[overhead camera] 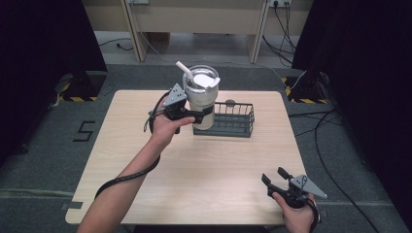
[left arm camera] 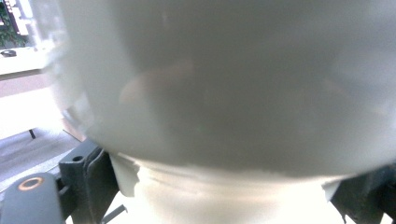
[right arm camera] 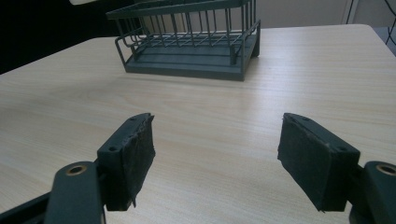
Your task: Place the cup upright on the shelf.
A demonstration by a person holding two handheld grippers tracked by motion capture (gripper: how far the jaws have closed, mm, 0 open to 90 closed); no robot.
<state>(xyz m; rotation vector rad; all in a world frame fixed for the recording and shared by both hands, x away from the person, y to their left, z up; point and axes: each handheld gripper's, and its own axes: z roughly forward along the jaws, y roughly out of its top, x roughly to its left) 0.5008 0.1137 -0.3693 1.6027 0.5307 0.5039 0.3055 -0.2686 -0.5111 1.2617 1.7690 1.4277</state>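
reaching forward, the left gripper [overhead camera: 206, 112] clamps the tumbler [overhead camera: 201, 94] above the wire basket [overhead camera: 233, 119]; the right gripper [overhead camera: 275, 177] rests spread near the table [overhead camera: 204, 165] edge.

Not much to read here tbh. The only thing I can make out is a dark mark on the grey floor [overhead camera: 43, 145] to my left of the surface, shaped like a "5" [overhead camera: 83, 131] (could be an "S", hard to say). There's yellow and black hazard striping [overhead camera: 77, 98] on the floor further back, but no words on it. Nothing legible on anything else.
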